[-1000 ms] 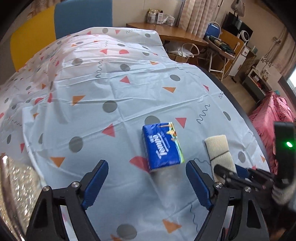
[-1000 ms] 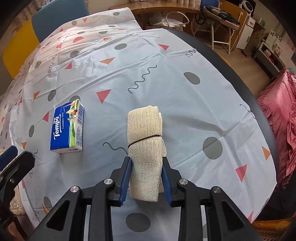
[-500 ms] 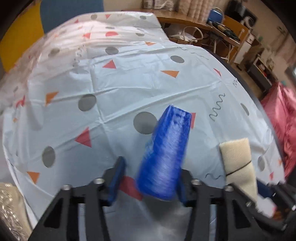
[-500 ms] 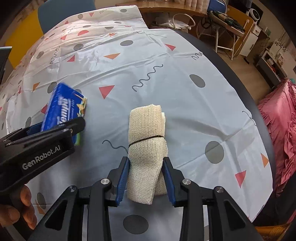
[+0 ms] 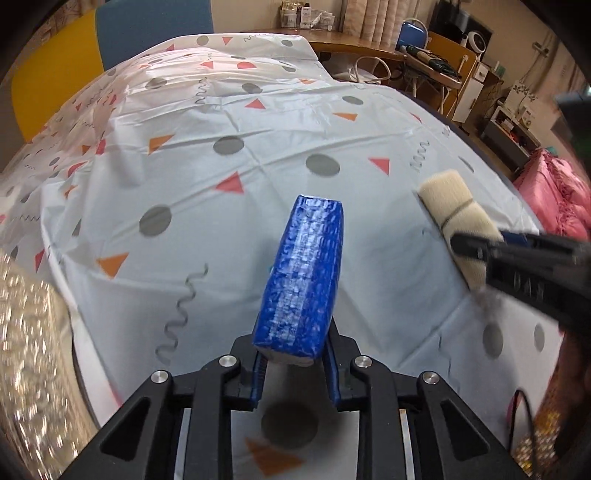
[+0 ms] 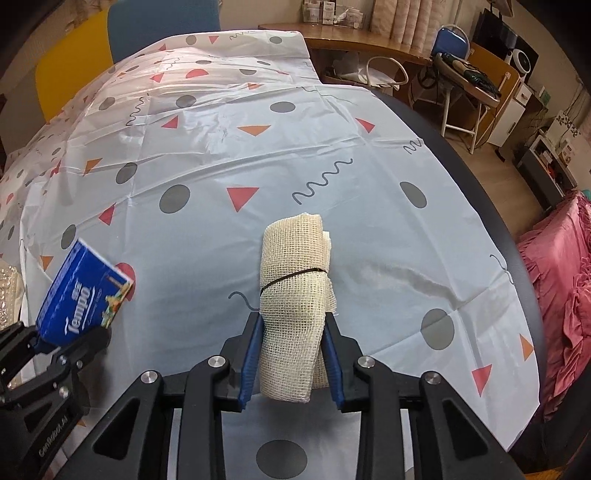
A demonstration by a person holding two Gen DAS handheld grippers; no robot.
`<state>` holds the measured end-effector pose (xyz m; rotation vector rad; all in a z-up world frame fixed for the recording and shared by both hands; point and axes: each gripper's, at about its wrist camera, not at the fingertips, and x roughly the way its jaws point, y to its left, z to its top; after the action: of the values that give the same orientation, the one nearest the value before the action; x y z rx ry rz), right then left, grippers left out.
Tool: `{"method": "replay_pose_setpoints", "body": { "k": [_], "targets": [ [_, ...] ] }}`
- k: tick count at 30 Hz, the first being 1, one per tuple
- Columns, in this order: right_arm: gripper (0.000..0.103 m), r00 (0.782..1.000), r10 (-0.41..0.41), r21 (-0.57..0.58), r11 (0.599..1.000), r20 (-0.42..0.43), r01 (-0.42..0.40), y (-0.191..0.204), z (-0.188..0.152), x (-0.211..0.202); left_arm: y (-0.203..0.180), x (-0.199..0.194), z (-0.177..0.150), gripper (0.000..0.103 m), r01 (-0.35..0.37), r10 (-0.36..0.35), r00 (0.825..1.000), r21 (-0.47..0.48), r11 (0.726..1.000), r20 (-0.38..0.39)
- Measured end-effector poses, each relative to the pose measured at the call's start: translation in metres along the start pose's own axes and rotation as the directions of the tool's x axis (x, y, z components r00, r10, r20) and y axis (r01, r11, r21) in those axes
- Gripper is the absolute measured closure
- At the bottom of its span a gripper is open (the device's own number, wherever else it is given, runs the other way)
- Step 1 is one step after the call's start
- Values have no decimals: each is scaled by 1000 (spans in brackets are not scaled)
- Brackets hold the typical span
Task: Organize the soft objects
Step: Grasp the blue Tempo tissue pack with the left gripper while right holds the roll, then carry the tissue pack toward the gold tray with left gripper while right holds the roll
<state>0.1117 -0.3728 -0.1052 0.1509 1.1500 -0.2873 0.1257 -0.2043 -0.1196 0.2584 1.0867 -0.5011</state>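
Observation:
My left gripper [image 5: 293,363] is shut on a blue Tempo tissue pack [image 5: 303,273] and holds it tilted above the patterned tablecloth [image 5: 221,177]. The pack also shows in the right wrist view [image 6: 83,295], at the left, in the left gripper [image 6: 70,339]. My right gripper [image 6: 291,363] is shut on a beige rolled mesh cloth [image 6: 293,291] tied with a dark band and holds it off the table. The cloth also shows in the left wrist view [image 5: 456,214], at the right, in the right gripper [image 5: 480,243].
A shiny crinkled bag [image 5: 26,350] lies at the table's left edge. Yellow [image 5: 48,74] and blue [image 5: 147,22] chairs stand beyond the table. A pink fabric heap [image 6: 554,288], a wooden desk [image 6: 369,40] and shelves are to the right, past the dark table rim [image 6: 480,192].
My left gripper closed on the tissue pack and lifted it off the table. My right gripper raised the rolled cloth slightly.

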Motion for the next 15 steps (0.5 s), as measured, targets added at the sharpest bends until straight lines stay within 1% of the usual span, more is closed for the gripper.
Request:
{"method": "replay_pose_setpoints", "body": {
  "k": [2, 4, 6, 8, 10, 13, 15],
  "targets": [
    [72, 1000, 5, -19, 1000, 3, -5, 4, -1, 0, -4, -4, -12, 76, -27, 26, 999, 39, 999, 23],
    [72, 1000, 0, -36, 999, 11, 1, 9, -2, 0, -9, -5, -16, 76, -40, 38, 999, 76, 996, 30],
    [72, 1000, 4, -29, 1000, 4, -4, 9, -3, 2, -9, -4, -16, 76, -44, 42, 999, 74, 996, 26],
    [71, 1000, 28, -4, 1000, -9, -28, 5, -3, 4, -11, -2, -14, 75, -58, 56, 998, 89, 994, 19],
    [71, 998, 53, 22, 998, -18, -53, 0, -4, 5, -10, 0, -9, 76, -64, 64, 998, 78, 995, 3],
    [70, 998, 63, 27, 998, -19, -63, -1, -5, 5, -8, -4, -4, 79, -93, 95, 995, 62, 994, -19],
    [70, 999, 49, 2, 999, -9, -49, 2, -7, 5, -4, -14, 0, 79, -88, 88, 996, 50, 995, 7]
  ]
}}
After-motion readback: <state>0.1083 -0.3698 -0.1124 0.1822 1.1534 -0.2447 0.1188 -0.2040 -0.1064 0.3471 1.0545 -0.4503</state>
